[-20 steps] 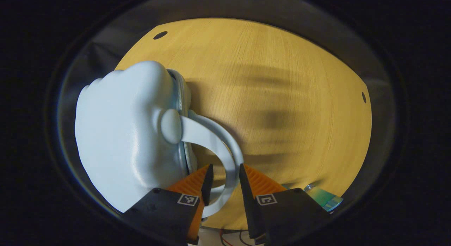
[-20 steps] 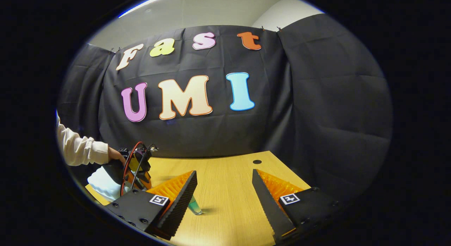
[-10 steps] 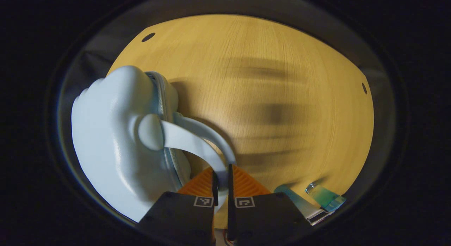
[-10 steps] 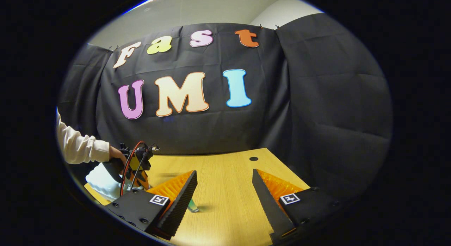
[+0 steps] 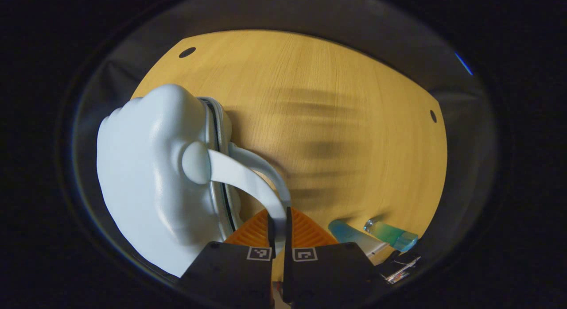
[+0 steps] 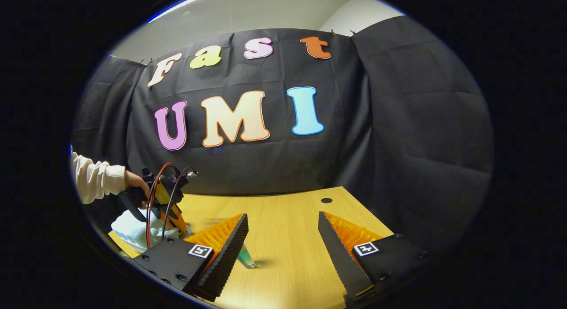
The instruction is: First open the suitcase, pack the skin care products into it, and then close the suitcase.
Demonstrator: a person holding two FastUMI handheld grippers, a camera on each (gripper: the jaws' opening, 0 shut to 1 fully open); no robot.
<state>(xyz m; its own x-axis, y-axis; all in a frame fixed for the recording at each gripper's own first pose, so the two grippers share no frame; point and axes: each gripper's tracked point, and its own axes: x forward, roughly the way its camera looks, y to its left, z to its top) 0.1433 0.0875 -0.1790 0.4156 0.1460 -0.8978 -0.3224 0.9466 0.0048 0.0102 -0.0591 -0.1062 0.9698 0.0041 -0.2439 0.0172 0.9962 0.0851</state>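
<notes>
A pale blue suitcase lies on the wooden table; a dark gap shows along its zip seam. My left gripper is shut on the curved suitcase handle. Two skin care products lie to the right of its fingers: a light blue tube and a green-blue bottle. In the right gripper view my right gripper hangs open above the table with nothing between its fingers. The green-blue bottle peeks out beside its left finger. Farther left, the left gripper, held by a hand, sits over the suitcase.
A cream sleeve reaches in from the left. The table has round cable holes near its corners. Black cloth walls the booth behind the table. The table's far edge curves across the top of the left gripper view.
My left gripper closed on the suitcase handle and rose a little; a dark gap has appeared along the seam. The products have come further into its view. My right gripper has barely moved.
</notes>
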